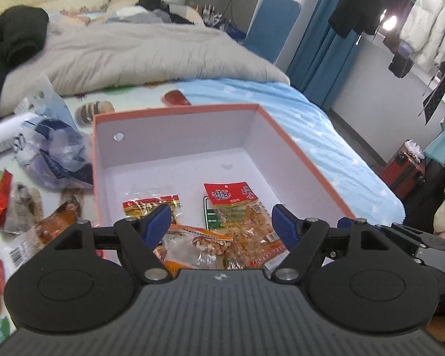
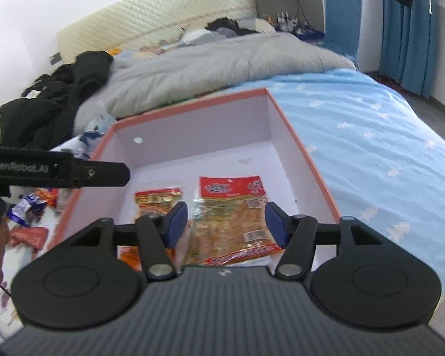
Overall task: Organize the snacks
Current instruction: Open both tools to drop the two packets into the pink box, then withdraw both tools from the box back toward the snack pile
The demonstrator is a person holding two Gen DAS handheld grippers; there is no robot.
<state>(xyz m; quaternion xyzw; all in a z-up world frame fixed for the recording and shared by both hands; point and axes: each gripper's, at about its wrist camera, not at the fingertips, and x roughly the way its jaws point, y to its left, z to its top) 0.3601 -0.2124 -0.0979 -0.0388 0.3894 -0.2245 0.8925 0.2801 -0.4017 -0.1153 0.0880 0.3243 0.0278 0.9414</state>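
— Bedroom, snacks on the bed (image 1: 296, 103). Grippers?
— Left gripper (image 1: 221, 222) and right gripper (image 2: 226, 221) both spread, holding nothing, over the box's (image 1: 305, 151) near edge.
— Snacks?
— Three packets (image 2: 234, 216) lie inside near that edge; loose snacks (image 1: 29, 207) sit off its left side.
— Step?
— Probably between drops; next, left reaches a loose snack and closes on it

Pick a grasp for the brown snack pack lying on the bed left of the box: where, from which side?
Take the brown pack by its free upper edge, coming from above with the left gripper, whose jaws are open. It lies flat and crinkled on the bed, so a pinch on a raised seam likely beats a flat scoop. The box wall blocks its right side.
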